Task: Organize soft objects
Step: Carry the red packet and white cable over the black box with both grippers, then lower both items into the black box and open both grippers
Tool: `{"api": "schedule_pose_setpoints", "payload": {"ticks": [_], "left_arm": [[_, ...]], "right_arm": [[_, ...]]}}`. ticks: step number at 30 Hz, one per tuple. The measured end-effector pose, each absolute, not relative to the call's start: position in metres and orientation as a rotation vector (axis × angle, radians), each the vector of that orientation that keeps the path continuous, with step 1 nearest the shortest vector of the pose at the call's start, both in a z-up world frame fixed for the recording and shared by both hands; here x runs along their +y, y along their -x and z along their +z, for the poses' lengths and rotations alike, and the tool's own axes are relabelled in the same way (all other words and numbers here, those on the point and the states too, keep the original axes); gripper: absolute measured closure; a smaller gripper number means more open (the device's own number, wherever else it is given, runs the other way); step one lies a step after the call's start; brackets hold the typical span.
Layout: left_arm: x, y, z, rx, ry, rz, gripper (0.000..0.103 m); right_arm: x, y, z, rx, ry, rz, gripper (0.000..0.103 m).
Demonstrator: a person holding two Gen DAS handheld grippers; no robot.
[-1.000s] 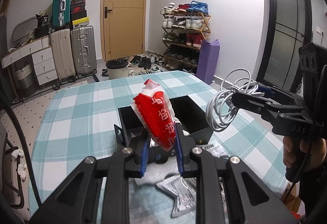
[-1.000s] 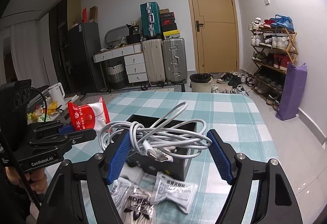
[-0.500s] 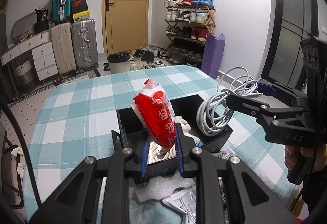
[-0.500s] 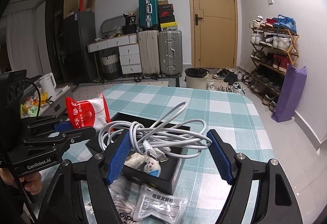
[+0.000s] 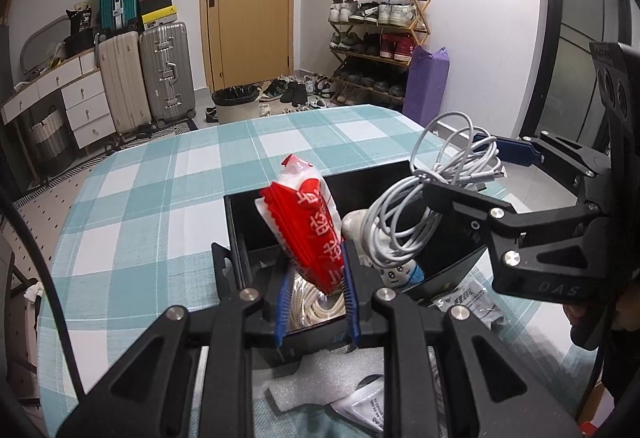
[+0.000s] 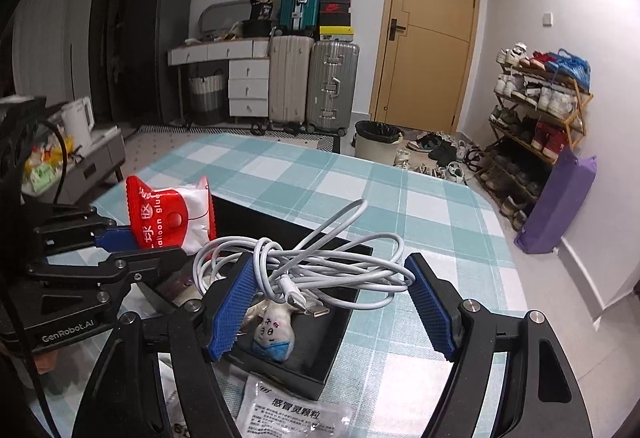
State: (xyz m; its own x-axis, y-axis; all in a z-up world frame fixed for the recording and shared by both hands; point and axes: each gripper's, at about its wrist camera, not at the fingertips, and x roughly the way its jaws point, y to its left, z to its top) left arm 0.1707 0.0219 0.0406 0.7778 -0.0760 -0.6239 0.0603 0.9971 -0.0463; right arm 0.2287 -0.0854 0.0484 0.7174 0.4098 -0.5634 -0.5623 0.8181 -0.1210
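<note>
My left gripper (image 5: 316,298) is shut on a red and white packet (image 5: 310,226) and holds it upright over the near left part of a black box (image 5: 240,234). My right gripper (image 6: 332,302) holds a coiled white cable (image 6: 320,270) stretched between its wide-set blue pads, over the same black box (image 6: 332,342). In the left wrist view the cable (image 5: 424,198) hangs over the box's right part. Inside the box lie a small white and blue plush (image 6: 274,334) and a coil of pale rope (image 5: 316,306).
The box stands on a table with a teal checked cloth (image 5: 160,206). Clear plastic sachets (image 6: 288,414) and a white foam sheet (image 5: 320,378) lie near the box's front. Suitcases (image 5: 148,74), a shoe rack (image 5: 376,38) and a bin (image 5: 236,106) stand beyond the table.
Both grippers have moved forward and down over the black box with their loads. The cable now hangs inside the box's outline; the packet sits lower over its left part.
</note>
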Motion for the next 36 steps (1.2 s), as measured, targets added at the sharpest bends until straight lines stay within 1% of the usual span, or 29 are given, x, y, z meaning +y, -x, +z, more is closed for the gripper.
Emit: {"api": "schedule_pose_setpoints", "payload": {"ticks": [22,24,26,27,28,30,32,34,36], "left_arm": [[0.024,-0.184,0.024,0.722,0.008,-0.076,0.082],[0.025,-0.184,0.025,0.727,0.014,-0.072,0.079],[0.027,-0.182,0.027,0.727,0.023,-0.071,0.066],[0.029,-0.180,0.029,0.720,0.025,-0.054,0.055],[0.030,-0.179,0.031,0.715,0.030,-0.052,0.050],[0.033,-0.174,0.035,0.708,0.051,-0.065,0.047],[0.034,-0.169,0.039,0.704,0.050,-0.055,0.040],[0.034,-0.160,0.043,0.678,0.055,-0.040,0.010],[0.037,-0.149,0.048,0.633,0.062,-0.016,0.000]], "right_arm": [[-0.057,-0.245,0.022,0.604,0.435,0.605,0.027],[-0.058,-0.244,0.024,0.601,0.429,0.615,0.024],[-0.060,-0.242,0.027,0.583,0.429,0.598,0.017],[-0.062,-0.240,0.029,0.576,0.426,0.594,0.016],[-0.064,-0.238,0.031,0.572,0.420,0.592,0.016],[-0.071,-0.234,0.037,0.562,0.406,0.582,0.011],[-0.080,-0.228,0.042,0.552,0.374,0.581,0.003],[-0.089,-0.223,0.047,0.558,0.337,0.587,0.001],[-0.098,-0.218,0.051,0.570,0.292,0.601,0.001]]}}
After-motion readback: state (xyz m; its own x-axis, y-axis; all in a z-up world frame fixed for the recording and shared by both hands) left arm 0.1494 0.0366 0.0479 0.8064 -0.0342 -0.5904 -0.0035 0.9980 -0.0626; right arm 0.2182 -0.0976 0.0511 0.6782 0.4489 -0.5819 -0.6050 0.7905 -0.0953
